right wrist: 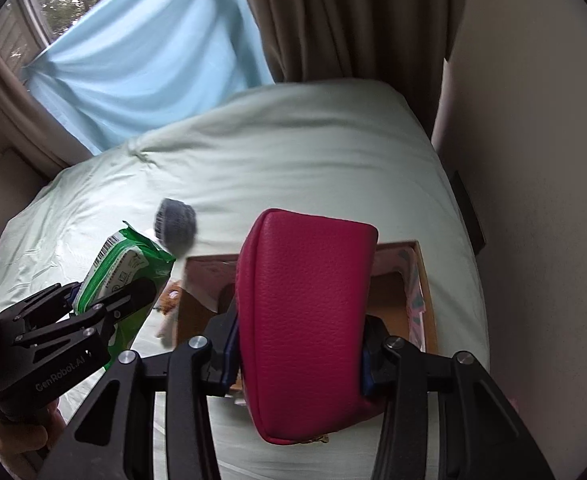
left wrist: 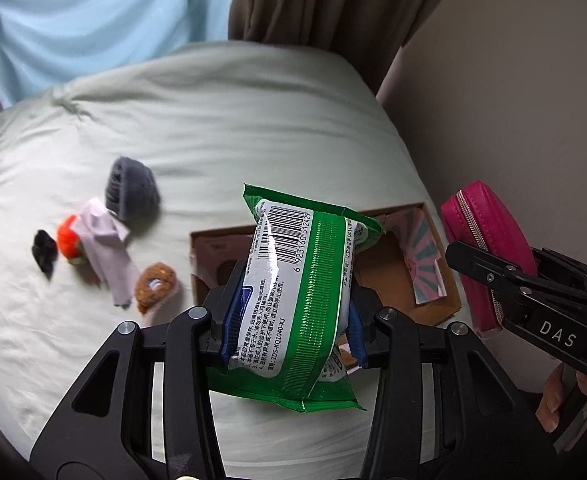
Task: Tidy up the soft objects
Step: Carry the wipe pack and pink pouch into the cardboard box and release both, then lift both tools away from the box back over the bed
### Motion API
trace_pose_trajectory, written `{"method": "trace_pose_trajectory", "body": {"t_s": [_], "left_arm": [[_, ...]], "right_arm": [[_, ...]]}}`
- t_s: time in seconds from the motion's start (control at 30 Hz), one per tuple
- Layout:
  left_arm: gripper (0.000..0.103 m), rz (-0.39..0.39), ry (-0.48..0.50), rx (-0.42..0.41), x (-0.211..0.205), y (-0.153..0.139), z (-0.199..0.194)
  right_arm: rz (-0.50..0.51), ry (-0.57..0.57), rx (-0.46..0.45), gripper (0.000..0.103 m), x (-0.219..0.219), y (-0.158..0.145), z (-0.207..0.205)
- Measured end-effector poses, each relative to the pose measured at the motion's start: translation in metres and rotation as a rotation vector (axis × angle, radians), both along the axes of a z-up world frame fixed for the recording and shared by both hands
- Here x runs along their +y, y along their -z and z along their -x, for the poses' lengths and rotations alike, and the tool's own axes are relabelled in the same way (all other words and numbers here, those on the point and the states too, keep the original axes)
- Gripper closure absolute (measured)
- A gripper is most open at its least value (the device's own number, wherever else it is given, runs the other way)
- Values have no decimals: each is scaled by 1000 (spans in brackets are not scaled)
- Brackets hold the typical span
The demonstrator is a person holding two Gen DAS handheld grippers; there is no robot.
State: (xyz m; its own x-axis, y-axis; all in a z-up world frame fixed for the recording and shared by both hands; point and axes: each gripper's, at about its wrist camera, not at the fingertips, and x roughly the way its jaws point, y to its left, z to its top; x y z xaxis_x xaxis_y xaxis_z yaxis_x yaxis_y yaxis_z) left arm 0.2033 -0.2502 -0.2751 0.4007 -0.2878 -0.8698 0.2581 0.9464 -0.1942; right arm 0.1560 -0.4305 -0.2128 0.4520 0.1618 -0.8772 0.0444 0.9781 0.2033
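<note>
My left gripper (left wrist: 291,320) is shut on a green and white wipes pack (left wrist: 297,280), held above the near left corner of an open cardboard box (left wrist: 445,300). My right gripper (right wrist: 299,344) is shut on a magenta zip pouch (right wrist: 305,320), held above the same box (right wrist: 421,272). The pouch (left wrist: 489,252) shows in the left wrist view to the right of the box. The wipes pack (right wrist: 121,272) shows at the left in the right wrist view. Both hang over a pale green bed (left wrist: 233,128).
On the bed left of the box lie a grey knit item (left wrist: 131,190), a lilac cloth (left wrist: 105,248), an orange plush (left wrist: 67,240), a small black item (left wrist: 45,252) and a brown plush (left wrist: 155,286). A beige wall (left wrist: 513,100) is right, curtains (left wrist: 313,0) behind.
</note>
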Motion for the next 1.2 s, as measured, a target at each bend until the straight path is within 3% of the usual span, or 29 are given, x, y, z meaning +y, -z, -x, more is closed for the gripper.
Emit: {"method": "trace_pose_trajectory", "body": {"t_s": [0.37,0.53,0.6,0.63,0.67,0.7,0.73,0.77,0.8,1.07,1.2], "left_arm": [[64,-91,23,171,-33,108,-29],[65,-119,24,222,-36,130,-27],[64,-131,26,213,-38,127,-26],[59,-132,25,203,-38,125,-26],[35,-131,31,198,-39,122,-26],[15,-148,35,194,-40,119,-27],[1,-177,36,181,-40,115,-25],[0,-203,38,154,-39,111,-24],[0,-223,50,153,-40,110,-23],[0,-182,54,162,-26,98,-20],[0,-162,49,143,-24,78,-10]], "right_arm": [[-22,6,152,61,-14,96,-39],[-54,13,184,61,-16,119,-45],[-56,14,196,60,-16,124,-46],[-55,15,206,58,-17,126,-47],[-55,20,218,56,-18,129,-48],[-57,29,222,46,-21,130,-48],[-66,45,225,19,-25,130,-48],[-76,57,222,5,-28,130,-47],[-85,67,214,0,-31,130,-46],[-75,71,209,0,-39,121,-30],[-64,57,187,0,-34,108,-25]]}}
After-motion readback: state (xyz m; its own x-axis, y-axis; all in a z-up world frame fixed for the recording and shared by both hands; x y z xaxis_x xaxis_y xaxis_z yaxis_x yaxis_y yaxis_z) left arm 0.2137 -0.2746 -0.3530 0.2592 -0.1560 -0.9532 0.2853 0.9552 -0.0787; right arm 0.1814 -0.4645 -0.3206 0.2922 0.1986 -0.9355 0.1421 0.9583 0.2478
